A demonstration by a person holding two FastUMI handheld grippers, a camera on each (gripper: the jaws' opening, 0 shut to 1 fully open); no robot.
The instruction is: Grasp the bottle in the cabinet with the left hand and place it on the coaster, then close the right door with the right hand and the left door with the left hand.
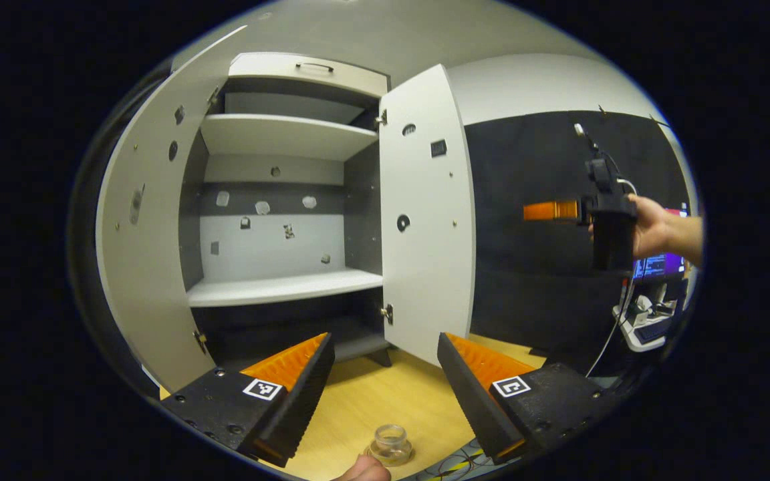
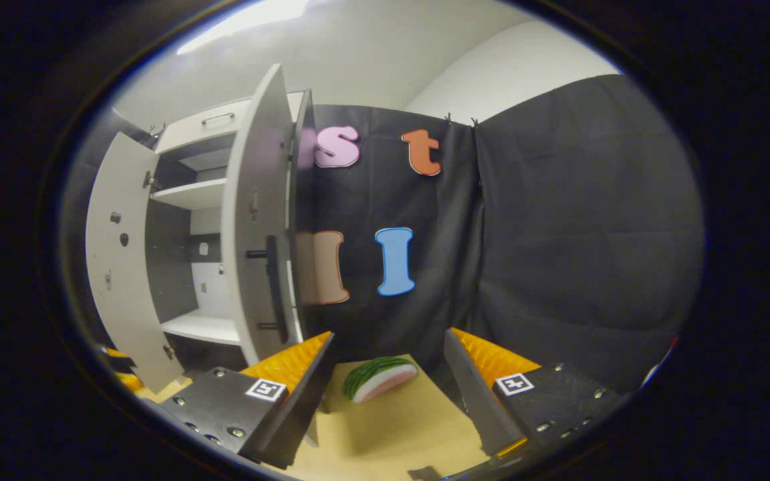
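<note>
White cabinet (image 1: 278, 200): stands on the wooden table (image 1: 385, 401) with both doors swung open; the left gripper view looks straight in at bare shelves.
Left door (image 1: 144, 254): wide open at the left edge of the left gripper view; the right gripper view catches it (image 2: 117, 267) beyond the right door.
Right door (image 1: 425, 214): open, its inner face turned to the left gripper view; the right gripper view sees it nearly edge-on (image 2: 258, 227), with a dark handle on the outer side.
Bottle (image 1: 390, 443): a small clear one, upright on the table at the bottom of the left gripper view, out of the cabinet, just beside a fingertip; whether a coaster lies under it I cannot tell.
Left gripper (image 1: 385, 394): jaws apart, holding nothing, the bottle low between them and nearer the camera.
Right gripper (image 2: 388, 387): jaws apart and empty in its own view; the left gripper view shows it (image 1: 552, 211) held up in a hand (image 1: 652, 230), well right of the right door, apart from it.
Watermelon slice (image 2: 379, 377): lies on the table ahead of the right gripper, before the black cloth.
</note>
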